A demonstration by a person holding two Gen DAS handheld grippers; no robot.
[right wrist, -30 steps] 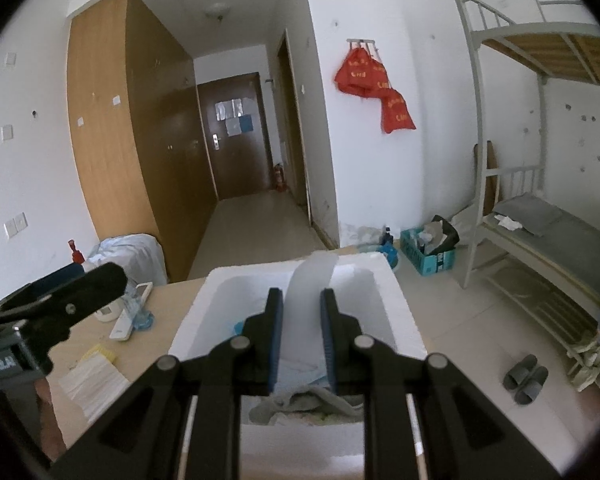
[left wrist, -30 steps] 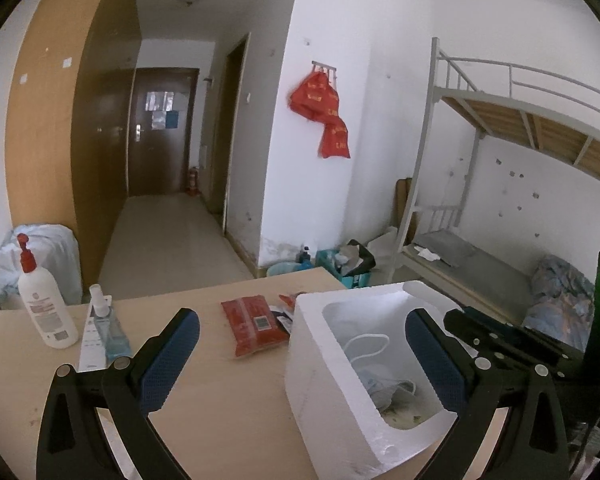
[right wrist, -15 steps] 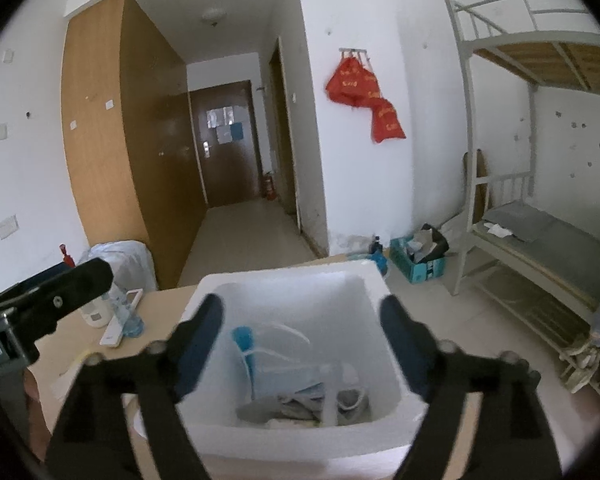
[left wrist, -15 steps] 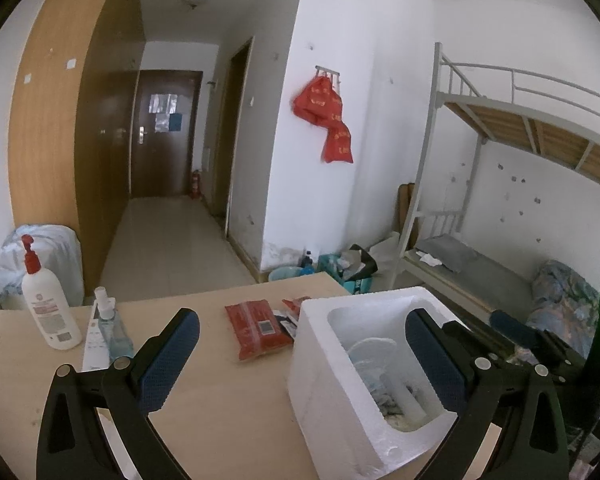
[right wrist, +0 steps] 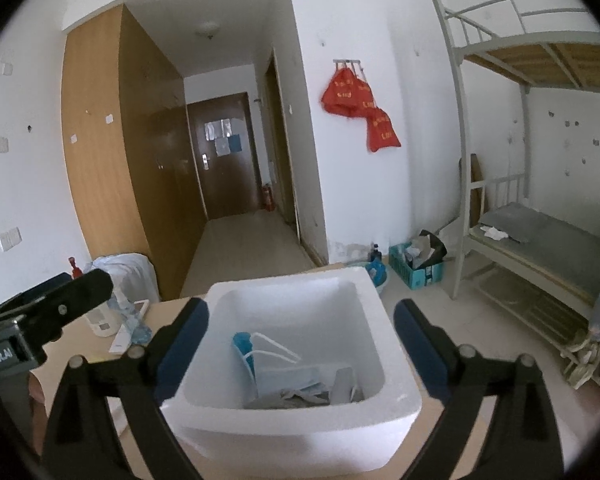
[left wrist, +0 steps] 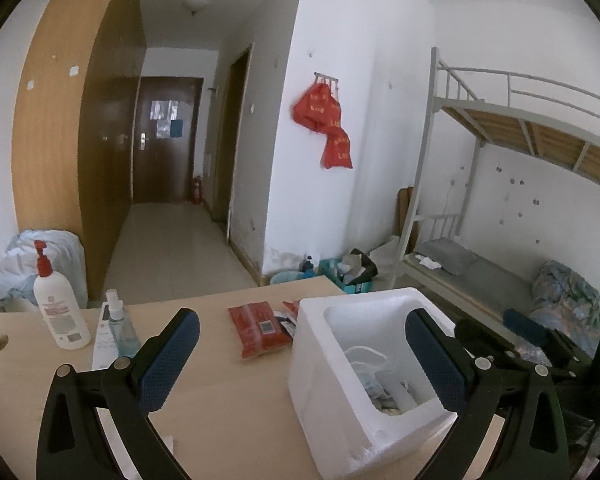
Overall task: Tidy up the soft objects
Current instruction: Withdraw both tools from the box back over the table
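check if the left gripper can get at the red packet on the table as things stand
Probably yes. The left gripper is open and empty, and the red packet lies flat on bare table just ahead of it; the foam box sits to the right, beside that path.

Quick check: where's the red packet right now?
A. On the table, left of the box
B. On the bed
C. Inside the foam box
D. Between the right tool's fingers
A: the red packet lies flat on the table, just left of the foam box.
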